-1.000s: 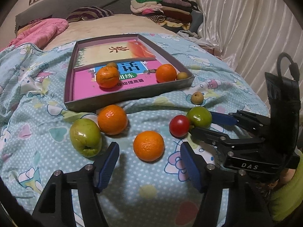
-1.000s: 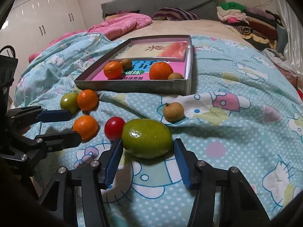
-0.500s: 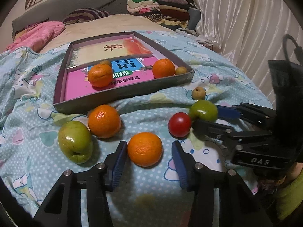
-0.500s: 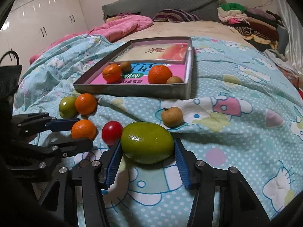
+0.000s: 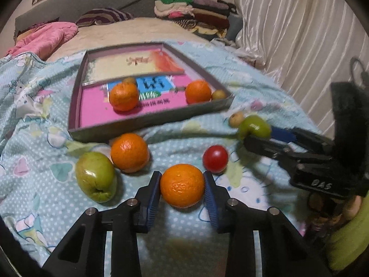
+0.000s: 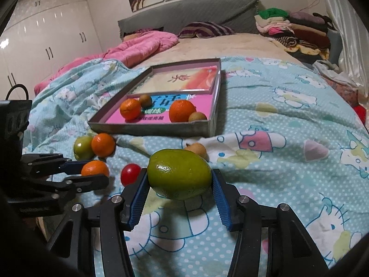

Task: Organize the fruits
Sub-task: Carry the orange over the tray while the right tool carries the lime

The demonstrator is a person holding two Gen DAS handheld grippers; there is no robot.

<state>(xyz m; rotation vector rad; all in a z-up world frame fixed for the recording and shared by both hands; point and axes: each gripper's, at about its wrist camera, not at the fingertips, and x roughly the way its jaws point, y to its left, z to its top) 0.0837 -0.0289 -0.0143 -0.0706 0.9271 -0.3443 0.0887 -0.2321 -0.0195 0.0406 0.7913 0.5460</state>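
Observation:
My left gripper has its jaws closing, and both blue pads touch the sides of an orange lying on the bedspread. My right gripper is shut on a large green fruit, held just above the bedspread; the same fruit shows at the right of the left wrist view. A grey box tray farther back holds two oranges and two small brown fruits. Loose in front of it lie a green apple, another orange, a red tomato and a small brown fruit.
Everything rests on a soft, wrinkled blue cartoon bedspread. A pink quilt and a striped pillow lie behind the tray, folded clothes are stacked at the back right, and a curtain hangs along the right side.
The left jaws have narrowed from wide open until the pads reach the orange. The right gripper has risen slightly with the green fruit in it.

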